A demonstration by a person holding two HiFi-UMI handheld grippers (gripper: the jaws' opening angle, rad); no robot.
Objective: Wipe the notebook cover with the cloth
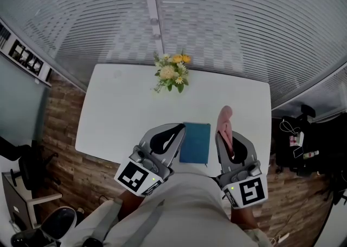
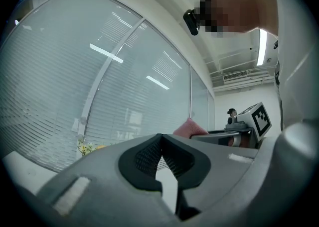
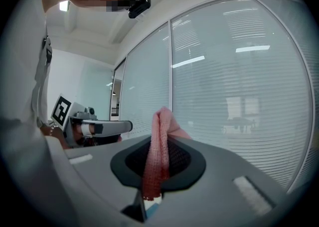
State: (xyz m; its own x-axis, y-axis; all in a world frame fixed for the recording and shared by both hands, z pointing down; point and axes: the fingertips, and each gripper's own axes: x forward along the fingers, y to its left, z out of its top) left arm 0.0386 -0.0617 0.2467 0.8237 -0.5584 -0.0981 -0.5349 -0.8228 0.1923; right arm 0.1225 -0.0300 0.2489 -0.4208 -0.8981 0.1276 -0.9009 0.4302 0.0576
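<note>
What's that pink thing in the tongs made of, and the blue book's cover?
The cloth looks like soft knitted fabric: fine mesh texture, rounded folds. The notebook cover looks matte, perhaps card or faux leather; too small to tell.

No legible text, brand or number observed; only coded square markers on left tongs and right tongs.

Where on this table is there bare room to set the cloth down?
Bare: left side of table, from flowers to left gripper, and far right corner beyond the cloth. Crowded: near edge, where notebook sits beside right gripper.
</note>
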